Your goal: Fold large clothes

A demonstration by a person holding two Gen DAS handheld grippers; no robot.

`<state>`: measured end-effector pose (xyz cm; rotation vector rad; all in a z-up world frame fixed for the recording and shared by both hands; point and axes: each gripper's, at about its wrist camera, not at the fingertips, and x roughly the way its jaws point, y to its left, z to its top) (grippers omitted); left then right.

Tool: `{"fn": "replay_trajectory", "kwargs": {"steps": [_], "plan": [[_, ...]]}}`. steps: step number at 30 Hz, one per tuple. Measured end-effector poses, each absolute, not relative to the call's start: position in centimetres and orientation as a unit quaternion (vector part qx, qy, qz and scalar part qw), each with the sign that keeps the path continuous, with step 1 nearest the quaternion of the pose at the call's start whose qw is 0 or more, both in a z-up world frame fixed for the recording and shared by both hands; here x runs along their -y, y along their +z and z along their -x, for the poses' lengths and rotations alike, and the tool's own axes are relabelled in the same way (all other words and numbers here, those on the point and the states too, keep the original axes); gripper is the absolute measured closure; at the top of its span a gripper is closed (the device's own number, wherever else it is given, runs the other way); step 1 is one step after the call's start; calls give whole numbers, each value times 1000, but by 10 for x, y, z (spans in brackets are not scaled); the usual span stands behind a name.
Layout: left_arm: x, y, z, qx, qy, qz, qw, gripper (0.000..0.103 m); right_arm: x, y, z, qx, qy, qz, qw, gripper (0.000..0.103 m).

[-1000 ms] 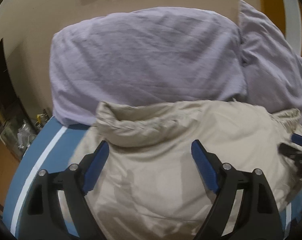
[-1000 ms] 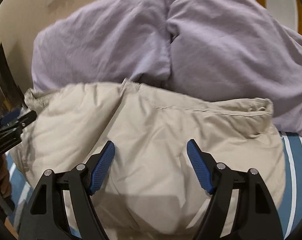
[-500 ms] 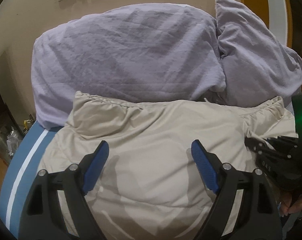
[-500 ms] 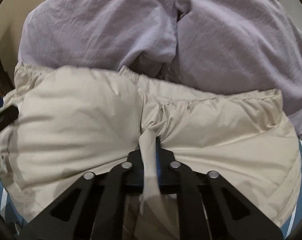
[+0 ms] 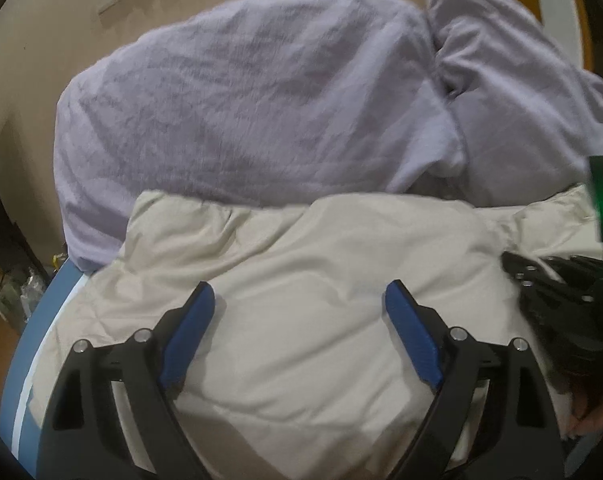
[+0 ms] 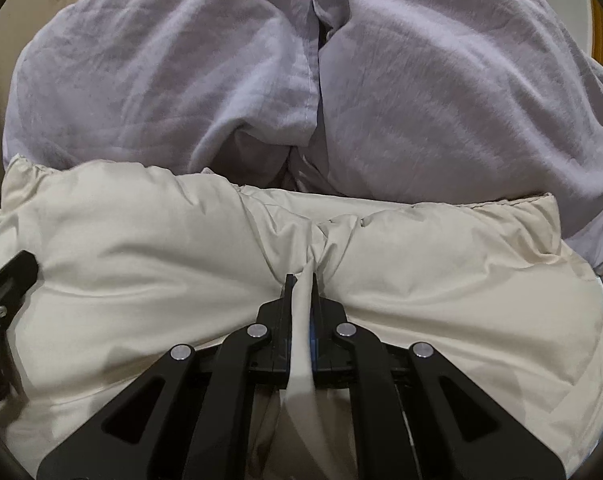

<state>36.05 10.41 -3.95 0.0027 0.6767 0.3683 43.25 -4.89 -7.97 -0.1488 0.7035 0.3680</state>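
The cream padded jacket (image 6: 441, 280) lay across the bed (image 5: 41, 320) against the lilac pillows (image 5: 241, 100). The right gripper (image 6: 301, 284) pinched a ridge, presumably for folding; the left gripper (image 5: 299, 300) hovered with fingers spread.

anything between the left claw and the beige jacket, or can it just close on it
Nothing visible stands in the way: the open left claw hovers directly over the beige jacket. The right claw already pinches a fold.

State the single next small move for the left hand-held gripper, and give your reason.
Probably lower the left hand-held gripper and close it on the jacket. It is open above the fabric, holding nothing, while the right hand-held gripper already pinches a fold of the jacket; folding likely needs a second hold.
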Motion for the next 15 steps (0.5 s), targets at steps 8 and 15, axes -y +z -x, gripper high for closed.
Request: {"fn": "replay_trajectory", "kwargs": {"steps": [8, 15], "plan": [[-127, -66, -386, -345, 185, 50, 919, 7, 46, -90, -449, -351, 168, 63, 919, 96], [-132, -73, -387, -338, 180, 56, 922, 3, 54, -94, -455, -352, 168, 46, 920, 93]]}}
